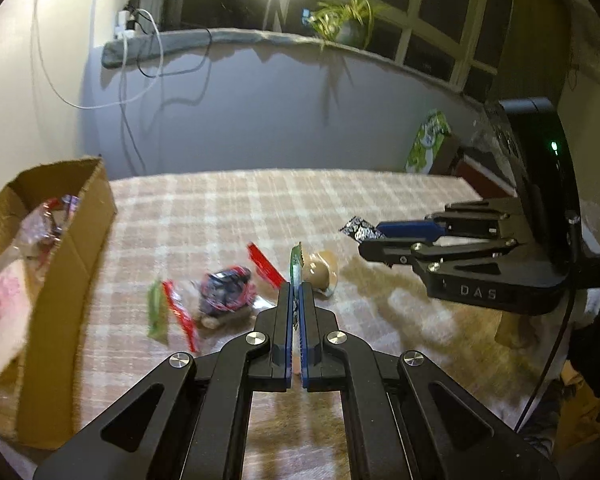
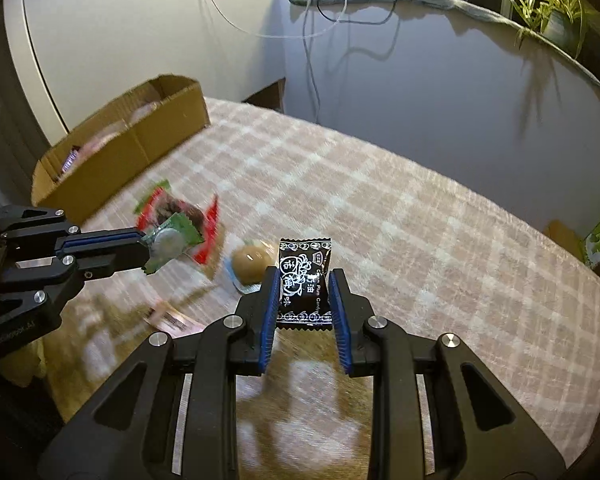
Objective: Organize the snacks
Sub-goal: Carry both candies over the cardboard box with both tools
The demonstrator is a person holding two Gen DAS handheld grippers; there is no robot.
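My right gripper (image 2: pixel 304 286) pinches a black plum candy packet (image 2: pixel 304 282) above the checked cloth (image 2: pixel 440 240). My left gripper (image 1: pixel 296 292) is clamped on a green-wrapped sweet (image 2: pixel 172 240). Farther left stands the cardboard box (image 2: pixel 140 144) holding snacks.

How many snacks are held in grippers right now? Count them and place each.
2. A green-wrapped candy is clamped in the left gripper; a black plum candy packet sits between the right gripper's fingers. Others lie on the table or in the cardboard box.
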